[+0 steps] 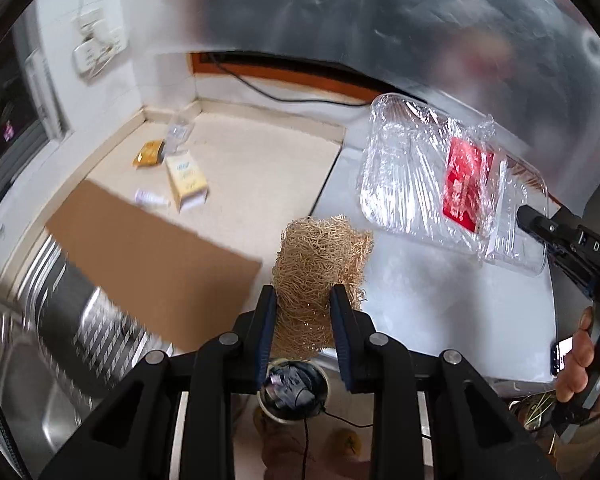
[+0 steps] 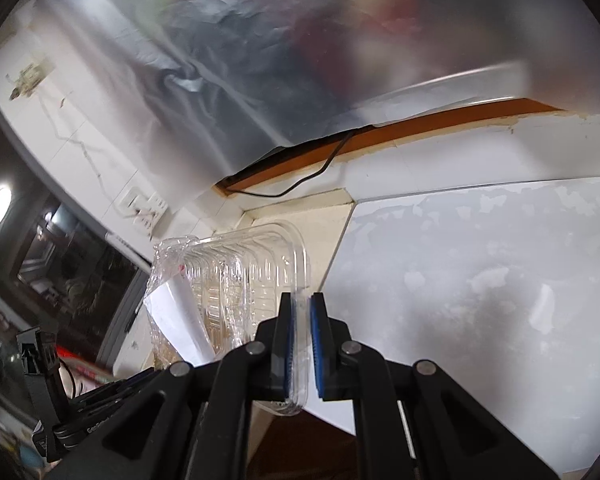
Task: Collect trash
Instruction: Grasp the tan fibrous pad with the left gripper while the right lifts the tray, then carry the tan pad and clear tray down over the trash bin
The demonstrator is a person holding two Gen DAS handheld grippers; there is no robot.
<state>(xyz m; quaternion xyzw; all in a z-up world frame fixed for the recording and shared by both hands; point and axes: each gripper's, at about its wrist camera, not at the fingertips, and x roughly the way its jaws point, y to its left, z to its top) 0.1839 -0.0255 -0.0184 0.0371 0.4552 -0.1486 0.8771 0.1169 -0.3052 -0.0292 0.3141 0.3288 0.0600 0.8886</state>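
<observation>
A: Two pieces of trash are in hand at once. The left gripper (image 1: 304, 320) has its jaws pinched in on a tan fibrous scrubber (image 1: 320, 276), and the right gripper (image 2: 300, 344) is clamped nearly closed on the rim of a clear plastic tray (image 2: 240, 280).

B: How do you judge they handle?

A: The scrubber looks light, springy and rough, so it should not slip; a pinch across its lower middle, as now, seems right. The tray is thin and slick, with loose cling film (image 1: 476, 160) and a red label (image 1: 464, 184) on it. I would expect it to flex and swing, so the stiffer rim is the sensible place to hold.

B: Where do they sit against the tools?

A: The scrubber stands up between the left jaws, most of it above the tips. The tray hangs out from the right jaws, over the white counter (image 1: 440, 300).

B: And the rest?

A: A translucent bag (image 2: 260, 60) hangs overhead in both views. A yellow box (image 1: 186, 178), a small orange packet (image 1: 150, 154) and a cardboard sheet (image 1: 152, 256) lie on the far counter, well apart from both grippers.
</observation>
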